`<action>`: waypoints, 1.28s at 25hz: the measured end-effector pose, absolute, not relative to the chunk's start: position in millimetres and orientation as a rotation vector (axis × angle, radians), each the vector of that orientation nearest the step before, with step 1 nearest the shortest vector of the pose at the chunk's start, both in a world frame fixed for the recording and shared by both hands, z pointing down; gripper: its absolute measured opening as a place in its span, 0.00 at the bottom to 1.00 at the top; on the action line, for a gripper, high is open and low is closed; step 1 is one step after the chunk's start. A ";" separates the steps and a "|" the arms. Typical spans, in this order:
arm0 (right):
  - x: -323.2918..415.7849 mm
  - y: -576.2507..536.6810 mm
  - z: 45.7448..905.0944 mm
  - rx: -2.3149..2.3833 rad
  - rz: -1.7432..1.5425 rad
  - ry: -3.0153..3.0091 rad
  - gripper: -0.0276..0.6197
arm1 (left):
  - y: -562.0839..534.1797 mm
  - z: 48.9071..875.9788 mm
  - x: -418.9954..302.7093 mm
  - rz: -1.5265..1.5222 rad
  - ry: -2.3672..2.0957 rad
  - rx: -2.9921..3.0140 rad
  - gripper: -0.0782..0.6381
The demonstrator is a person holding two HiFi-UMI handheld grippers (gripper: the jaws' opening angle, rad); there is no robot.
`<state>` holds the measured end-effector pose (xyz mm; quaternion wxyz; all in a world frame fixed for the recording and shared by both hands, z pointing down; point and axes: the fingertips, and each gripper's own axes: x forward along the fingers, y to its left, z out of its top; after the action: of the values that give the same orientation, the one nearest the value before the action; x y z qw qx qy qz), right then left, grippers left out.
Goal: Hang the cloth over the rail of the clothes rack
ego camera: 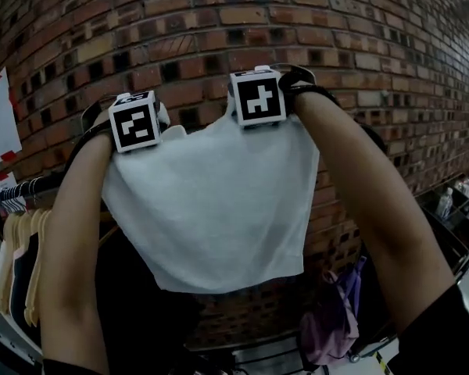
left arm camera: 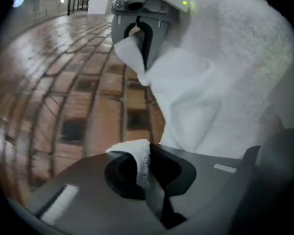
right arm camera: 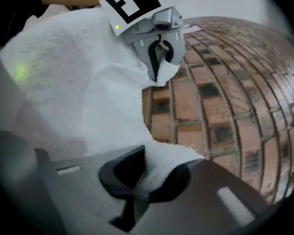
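A white cloth hangs spread in front of the brick wall, held up by its two top corners. My left gripper is shut on the left corner, and in its own view the cloth bunches between the jaws of the left gripper. My right gripper is shut on the right corner; the cloth is pinched in the right gripper. Each gripper view shows the other gripper across the cloth. The rack's rail shows low at the left, below the cloth's top edge.
Pale garments on hangers hang from the rail at lower left. A purple bag hangs at lower right. The brick wall stands close behind. Dark clothing sits under the cloth.
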<state>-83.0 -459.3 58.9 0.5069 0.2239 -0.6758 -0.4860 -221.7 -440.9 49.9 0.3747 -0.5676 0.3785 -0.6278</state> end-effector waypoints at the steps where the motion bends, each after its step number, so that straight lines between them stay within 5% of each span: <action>1: -82.6 -458.9 71.2 0.492 -1.091 -1.671 0.06 | -439.8 69.0 -228.2 -1.681 0.942 -1.562 0.13; 6: -90.8 -447.9 109.2 0.300 -0.818 -1.857 0.06 | -421.6 134.6 -230.2 -1.799 0.894 -2.126 0.15; 8: -88.2 -447.3 117.9 0.274 -0.735 -1.876 0.09 | -420.0 137.6 -232.7 -1.826 0.916 -2.147 0.36; 13: -82.2 -460.7 119.3 0.322 -0.813 -1.731 0.35 | -425.6 124.7 -225.8 -1.765 0.865 -2.037 0.44; 27: -91.6 -457.6 98.3 0.380 -0.748 -1.996 0.46 | -416.5 92.1 -238.8 -1.313 1.014 -2.444 0.69; 32: -92.8 -454.5 95.2 0.398 -0.745 -2.063 0.46 | -408.6 87.9 -243.0 -1.160 1.063 -2.624 0.70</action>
<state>-92.8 -454.5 95.2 0.4404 0.1604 -0.8309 -0.2999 -243.0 -408.6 87.9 0.0408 -0.8569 0.3471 -0.3789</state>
